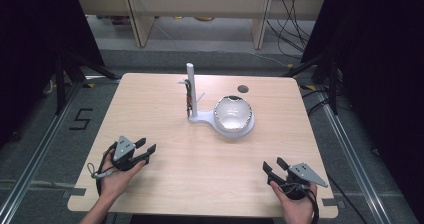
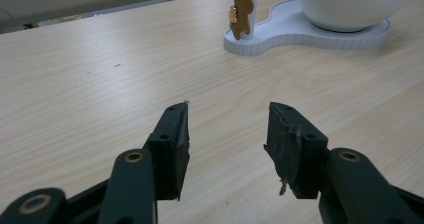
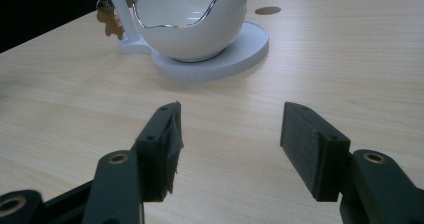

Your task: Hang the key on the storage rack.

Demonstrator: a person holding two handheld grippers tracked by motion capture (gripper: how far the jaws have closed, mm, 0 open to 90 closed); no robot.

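I hold the left gripper [image 1: 145, 150] near the desk's front-left corner and the right gripper [image 1: 272, 168] near its front-right corner, both with jaws spread and empty. The white egg-shaped bowl [image 1: 232, 112] sits on a white moulded stand [image 1: 204, 118] toward the desk's [image 1: 150, 104] far edge; its post [image 1: 191, 86] carries a small golden charm [image 2: 240, 15]. I judge a careless reach could topple the post. Bare wood lies open between.
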